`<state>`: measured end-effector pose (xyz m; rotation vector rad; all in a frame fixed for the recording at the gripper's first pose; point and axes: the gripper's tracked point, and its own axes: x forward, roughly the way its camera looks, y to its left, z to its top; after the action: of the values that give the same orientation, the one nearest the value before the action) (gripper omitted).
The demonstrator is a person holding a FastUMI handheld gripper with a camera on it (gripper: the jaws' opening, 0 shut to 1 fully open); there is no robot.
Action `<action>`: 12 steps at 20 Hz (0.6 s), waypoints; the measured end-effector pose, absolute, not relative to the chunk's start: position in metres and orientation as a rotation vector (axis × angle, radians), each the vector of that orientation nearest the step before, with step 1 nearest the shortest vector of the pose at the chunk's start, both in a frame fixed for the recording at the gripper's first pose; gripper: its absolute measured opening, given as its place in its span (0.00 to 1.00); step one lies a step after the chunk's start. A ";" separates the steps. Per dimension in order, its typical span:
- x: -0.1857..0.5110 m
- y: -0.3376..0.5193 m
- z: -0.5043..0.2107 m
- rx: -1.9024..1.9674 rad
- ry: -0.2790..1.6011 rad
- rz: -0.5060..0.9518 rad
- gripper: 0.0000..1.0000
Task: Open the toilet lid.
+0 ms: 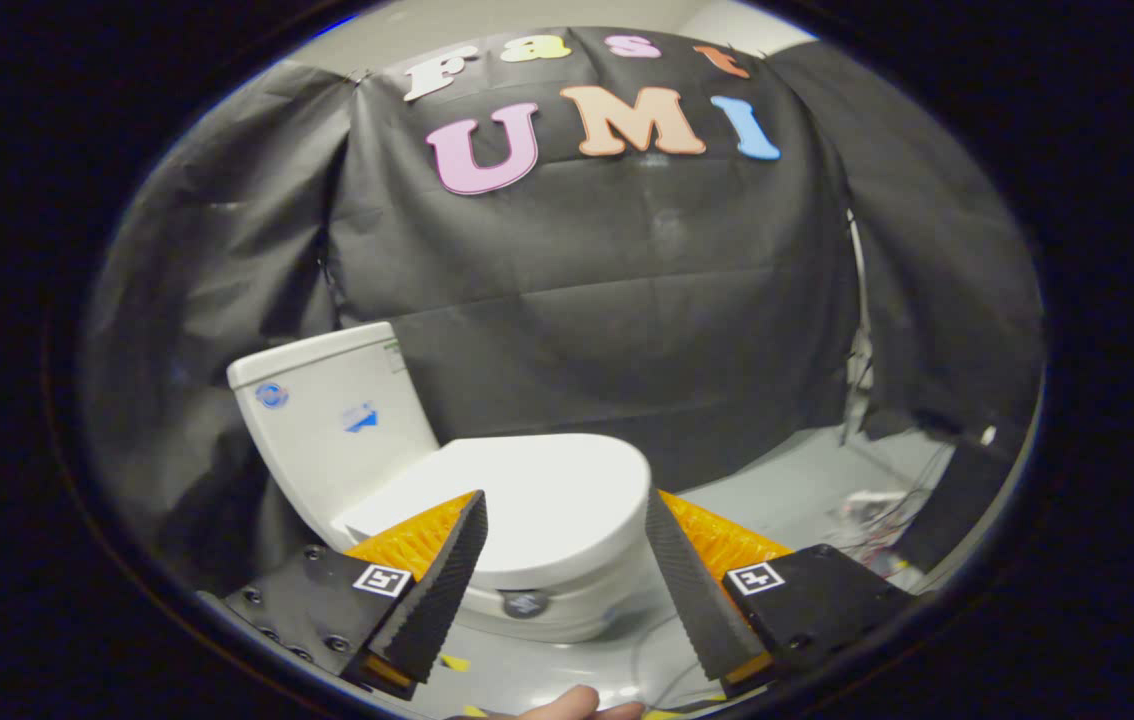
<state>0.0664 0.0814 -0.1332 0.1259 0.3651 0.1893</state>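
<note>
Gripper (565, 520) fingers spread wide, holding nothing, touching nothing. White ceramic toilet (527, 590) stands just ahead of them on pale grey floor (787, 500). Its smooth white plastic lid (547, 500) lies flat and closed, seen in the gap between the fingertips. White cistern (327, 420) behind, against black cloth wall (607, 300). Loose cables (877, 520) on floor beyond the right finger.

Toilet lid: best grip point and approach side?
Take the lid at its rounded front rim, the edge farthest from the tank, coming from the front. It lies flat and closed, so the hinge is probably at the tank end. The gripper is open, fingers either side of that rim.
</note>
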 end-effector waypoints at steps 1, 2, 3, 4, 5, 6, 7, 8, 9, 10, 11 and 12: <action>0.072 0.089 -0.150 0.186 0.383 0.190 0.99; 0.075 0.097 -0.165 0.234 0.401 0.191 0.99; 0.075 0.105 -0.180 0.276 0.423 0.193 0.99; 0.072 0.109 -0.196 0.310 0.455 0.190 0.99; 0.066 0.111 -0.213 0.351 0.486 0.181 0.99; 0.063 0.113 -0.223 0.393 0.498 0.176 0.99; 0.058 0.116 -0.232 0.455 0.513 0.175 0.99; 0.051 0.117 -0.245 0.526 0.550 0.159 0.99; 0.042 0.120 -0.257 0.592 0.581 0.147 0.99; 0.045 0.113 -0.248 0.658 0.498 0.129 0.99; 0.054 0.105 -0.243 0.713 0.445 0.098 0.98; 0.054 0.099 -0.246 0.748 0.453 0.077 0.98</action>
<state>0.0544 0.0993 -0.2455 0.7483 0.4532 0.0765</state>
